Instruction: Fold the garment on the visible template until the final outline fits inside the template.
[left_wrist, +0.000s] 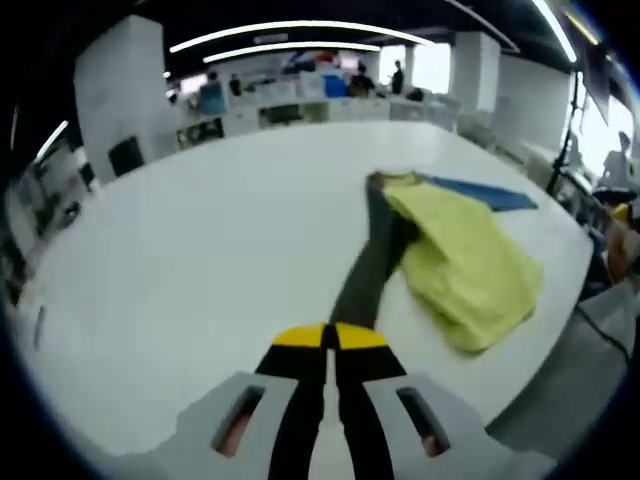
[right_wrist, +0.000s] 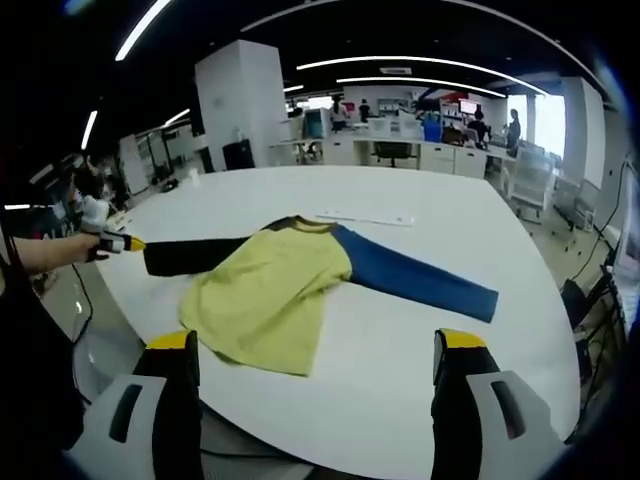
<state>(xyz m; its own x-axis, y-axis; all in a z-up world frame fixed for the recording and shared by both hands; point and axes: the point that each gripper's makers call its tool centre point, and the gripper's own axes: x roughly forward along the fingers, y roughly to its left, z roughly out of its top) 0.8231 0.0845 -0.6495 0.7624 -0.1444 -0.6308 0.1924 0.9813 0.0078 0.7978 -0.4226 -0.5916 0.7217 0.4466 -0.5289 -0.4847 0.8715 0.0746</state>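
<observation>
So the table (right_wrist: 420, 330) is a big white one, and the shirt (right_wrist: 270, 300) lies flat on it (yellow body, one dark sleeve, one blue). Its yellow hem hangs close to the table's near edge in the right gripper view. The blue sleeve (right_wrist: 415, 275) runs out straight across the middle of the table. The dark sleeve (left_wrist: 365, 270) is stretched out toward the table's edge, off the other side of the body. A thin pale strip (right_wrist: 365, 217) lies just past the collar, toward the far edge. The left gripper (left_wrist: 328, 338) has its jaws pinched together on the dark sleeve's cuff. The right gripper (right_wrist: 315, 375) hangs over the near edge, jaws wide apart, holding nothing.
</observation>
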